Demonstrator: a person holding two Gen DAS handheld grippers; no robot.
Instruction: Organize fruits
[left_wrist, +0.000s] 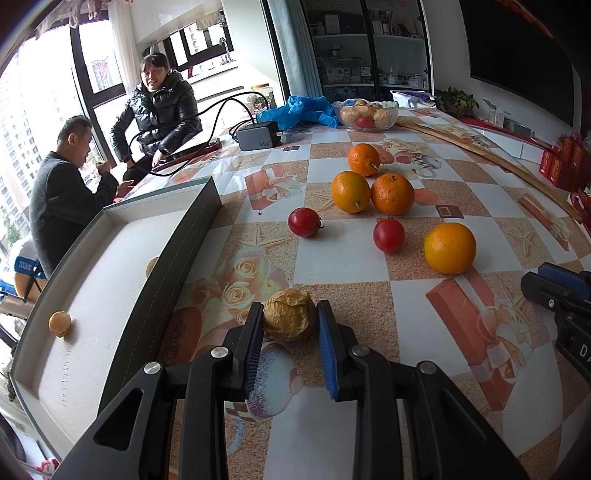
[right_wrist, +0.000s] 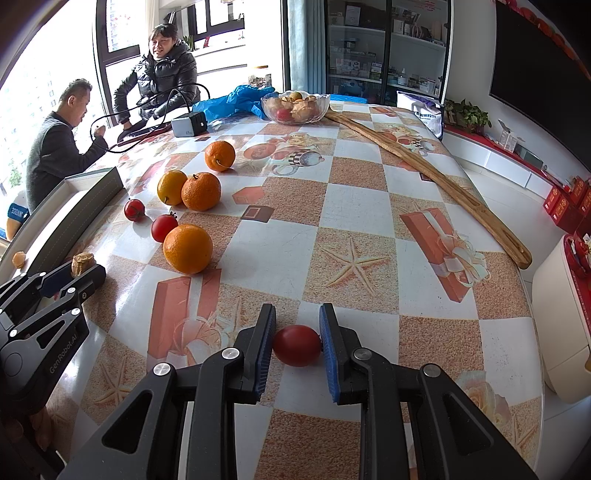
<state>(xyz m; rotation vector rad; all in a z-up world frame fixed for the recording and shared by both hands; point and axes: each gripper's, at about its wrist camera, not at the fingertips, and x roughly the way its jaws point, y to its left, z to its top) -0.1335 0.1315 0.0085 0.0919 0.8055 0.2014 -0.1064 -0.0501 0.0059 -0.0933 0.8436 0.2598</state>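
The long table under a glossy checkered cloth printed with roses and starfish (right_wrist: 354, 206) carries everything. Along its left edge sits the shallow grey cardboard box with a white lining (left_wrist: 199, 218), holding one small tan fruit (left_wrist: 60, 324) against its near-left wall. At the far end stands a clear glass bowl of mixed fruit (right_wrist: 295, 107), beside crumpled blue plastic (right_wrist: 236, 99) and a grey power adapter (right_wrist: 189, 124); a long wooden slat (right_wrist: 436, 173) runs down the right side.

Four loose oranges (left_wrist: 449, 248) and two round red tomatoes (left_wrist: 388, 235) lie scattered mid-table, well apart from the box.

The left gripper (left_wrist: 290, 321) is clenched on a wrinkled, papery tan husked fruit (left_wrist: 288, 314), which sits low over the cloth just right of the box wall. The right gripper (right_wrist: 297, 345) is clamped on a smooth red tomato (right_wrist: 296, 345) near the table's front edge, pads (right_wrist: 327, 339) pressing both sides.

Risks, as I judge them: the husk is dry and light (it looks crushable), so a firm squeeze could crack it or let it slip on the lift. The tomato is held near its middle but is round and slick; a tilt could roll it out. The box's near wall stands high enough to catch either fruit on a low crossing, and a sweeping arm could knock the nearest orange rolling.
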